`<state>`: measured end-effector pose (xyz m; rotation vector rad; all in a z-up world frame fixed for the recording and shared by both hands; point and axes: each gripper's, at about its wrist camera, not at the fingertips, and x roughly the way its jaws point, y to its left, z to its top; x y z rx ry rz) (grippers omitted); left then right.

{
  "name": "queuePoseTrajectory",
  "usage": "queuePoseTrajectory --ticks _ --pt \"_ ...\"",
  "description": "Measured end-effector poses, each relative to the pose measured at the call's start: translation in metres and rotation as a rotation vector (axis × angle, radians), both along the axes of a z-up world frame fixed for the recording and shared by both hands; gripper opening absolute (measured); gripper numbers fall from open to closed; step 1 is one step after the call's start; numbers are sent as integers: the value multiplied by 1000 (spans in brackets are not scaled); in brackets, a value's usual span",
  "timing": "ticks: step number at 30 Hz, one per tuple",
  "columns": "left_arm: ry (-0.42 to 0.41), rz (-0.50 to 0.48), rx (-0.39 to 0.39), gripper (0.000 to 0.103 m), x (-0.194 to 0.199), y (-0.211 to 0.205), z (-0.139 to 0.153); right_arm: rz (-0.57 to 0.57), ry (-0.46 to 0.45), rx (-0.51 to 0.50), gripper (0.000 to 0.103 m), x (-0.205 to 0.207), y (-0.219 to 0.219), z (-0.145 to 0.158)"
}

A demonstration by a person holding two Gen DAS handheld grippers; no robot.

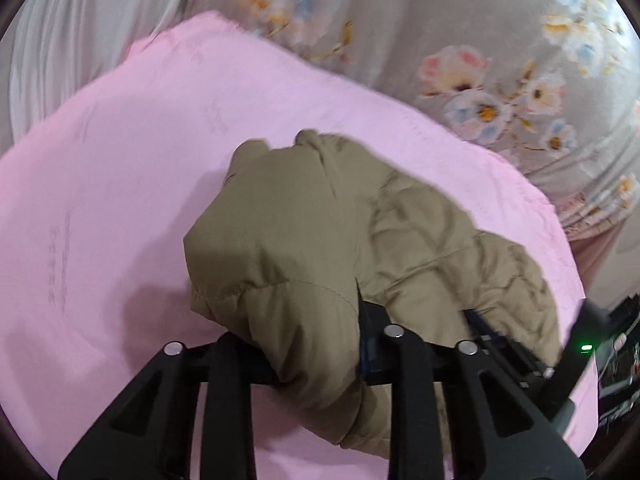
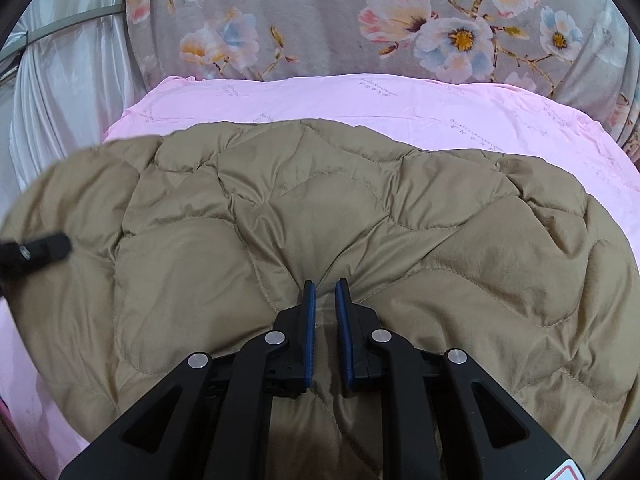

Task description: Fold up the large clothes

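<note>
— What lies on the bed?

— A pale pink sheet (image 2: 400,108) is spread flat over the surface, printed with faint lines of small script. Its far edge runs straight across.

— And past that edge?

— A grey blanket (image 2: 320,12) printed with large flowers in pink, cream and blue with yellow centres. It touches the sheet's far edge and rises behind it.

— Anything to the side?

— On the left, a white satiny curtain (image 2: 60,92) hangs in vertical folds, with a thin grey rail (image 2: 68,24) crossing it. From the other view, some dark clutter (image 1: 618,364) shows at the far right, too blurred to identify.
</note>
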<state>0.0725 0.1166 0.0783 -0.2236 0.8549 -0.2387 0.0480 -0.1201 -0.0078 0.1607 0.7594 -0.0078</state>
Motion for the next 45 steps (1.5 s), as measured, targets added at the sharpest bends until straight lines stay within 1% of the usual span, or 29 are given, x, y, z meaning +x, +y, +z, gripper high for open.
queuePoseTrajectory --ticks 2,3,5,7,10,12,15,16,18,20,22,25,27,30,32,34,35,37,39,41,43,44,45 --pt "-50 -39 14 21 -4 -9 23 1 9 75 13 -17 -8 12" --pt "-69 -55 23 21 -5 -15 33 13 16 95 13 -26 -11 16" --pt "-102 -87 28 20 -10 -22 50 36 28 103 13 -44 -15 24" --pt "-136 -110 17 18 -17 -25 64 84 64 144 12 -55 -14 25" --pt "-193 -144 16 14 -31 -32 89 167 112 197 7 -50 -3 22" --pt "-238 -173 38 13 -42 -43 104 229 140 224 7 -38 11 12" --pt "-261 -240 69 12 -57 -66 114 261 133 283 7 -21 24 -4" --pt "-264 -260 83 12 -59 -75 113 257 126 291 7 -19 24 -4" --pt "-285 -306 121 12 -67 -98 112 246 132 348 7 -23 13 0" --pt "-293 -371 127 12 -74 -120 112 229 108 392 7 -38 -8 11" --pt "-282 -424 127 12 -78 -143 109 180 66 370 7 -58 -36 25" --pt "-250 -508 120 12 -83 -185 96 63 37 309 7 -86 -82 35" --pt "-215 -561 119 12 -88 -213 82 -15 36 286 7 -99 -109 34" --pt "-158 -635 138 12 -96 -251 50 -108 31 280 7 -117 -142 29" --pt "-105 -677 165 12 -103 -275 22 -145 29 269 7 -123 -154 26" --pt "-64 -703 189 12 -110 -290 -2 -187 32 247 8 -130 -163 22" --pt "-37 -703 176 11 -110 -294 -13 -210 37 226 8 -133 -168 20" --pt "-27 -703 180 11 -113 -298 -22 -233 27 236 8 -138 -183 19" --pt "-39 -695 193 11 -118 -299 -23 -259 10 222 8 -141 -196 25" --pt "-28 -691 170 13 -117 -295 -19 -276 -6 199 8 -148 -203 31" --pt "-15 -686 122 18 -114 -289 -10 -285 -31 186 8 -152 -207 42" --pt "0 -690 93 25 -113 -282 -3 -287 -44 177 8 -152 -208 51" --pt "2 -693 68 34 -112 -276 4 -287 -53 173 8 -155 -211 57"
